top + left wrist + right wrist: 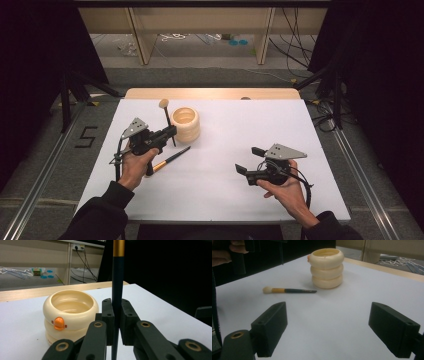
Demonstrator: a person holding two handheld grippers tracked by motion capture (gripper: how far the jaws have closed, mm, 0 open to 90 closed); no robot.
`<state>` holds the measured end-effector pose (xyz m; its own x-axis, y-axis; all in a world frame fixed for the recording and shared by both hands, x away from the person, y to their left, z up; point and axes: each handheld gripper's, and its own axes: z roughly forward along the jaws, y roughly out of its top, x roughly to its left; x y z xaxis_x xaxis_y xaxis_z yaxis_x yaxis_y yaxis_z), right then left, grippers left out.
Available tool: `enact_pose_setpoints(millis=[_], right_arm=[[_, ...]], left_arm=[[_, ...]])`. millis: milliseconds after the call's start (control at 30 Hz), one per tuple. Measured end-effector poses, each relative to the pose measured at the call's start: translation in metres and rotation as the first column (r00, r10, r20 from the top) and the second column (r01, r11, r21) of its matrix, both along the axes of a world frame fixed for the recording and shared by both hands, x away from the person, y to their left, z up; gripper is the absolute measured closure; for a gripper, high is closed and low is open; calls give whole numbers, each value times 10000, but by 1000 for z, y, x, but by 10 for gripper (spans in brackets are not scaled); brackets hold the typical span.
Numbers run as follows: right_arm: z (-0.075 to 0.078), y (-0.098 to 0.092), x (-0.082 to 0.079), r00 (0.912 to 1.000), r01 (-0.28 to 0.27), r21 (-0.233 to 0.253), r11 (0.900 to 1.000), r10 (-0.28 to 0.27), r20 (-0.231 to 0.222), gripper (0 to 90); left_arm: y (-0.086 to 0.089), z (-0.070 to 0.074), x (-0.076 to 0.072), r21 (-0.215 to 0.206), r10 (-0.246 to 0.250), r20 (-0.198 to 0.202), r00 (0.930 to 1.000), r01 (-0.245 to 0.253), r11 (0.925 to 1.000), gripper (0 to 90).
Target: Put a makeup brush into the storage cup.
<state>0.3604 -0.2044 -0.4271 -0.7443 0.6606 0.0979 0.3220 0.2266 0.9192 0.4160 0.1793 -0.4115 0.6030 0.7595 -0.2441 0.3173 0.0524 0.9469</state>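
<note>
The left gripper [171,131] clamps an upright makeup brush [166,120] beside the cream ringed holder [185,124]; the right gripper [248,161], well apart from the holder, gapes wide and empty.

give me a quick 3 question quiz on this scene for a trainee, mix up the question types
1. True or false: the left gripper is shut on the upright makeup brush.
2. Multiple choice: where is the second makeup brush? A) inside the cream ringed holder B) lying flat on the white table C) between the right gripper's fingers
3. Fill in: the right gripper has its fingers ____, with nothing between them.

Key
1. True. Its fingers clamp the dark handle, brush head up, beside the cream ringed holder.
2. B. It lies on the white table, near the holder but apart from it.
3. Open.
</note>
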Motion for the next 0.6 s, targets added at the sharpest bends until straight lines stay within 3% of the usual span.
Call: enact_pose_setpoints(millis=[100,133,167,467,600], right_arm=[[-2,-3,-3,9998,12,-66,10000,-10,218,160],[-1,-5,-6,10000,28,-204,9998,-29,-79,161],[-2,-6,-6,9999,68,-209,9998,-65,131,161],[-5,-12,-13,9998,85,-330,9994,-90,-158,161],[-6,-12,-13,10000,33,-365,9993,-35,-62,161]], left_arm=[[1,-1,3,-7,51,-23,10000,-51,10000,833],[1,-1,4,-26,77,-23,10000,-77,10000,833],[1,0,5,-11,79,-28,10000,-79,10000,833],[-4,8,17,50,122,113,9999,-123,9999,833],[-6,11,24,77,152,160,9998,-153,9999,833]])
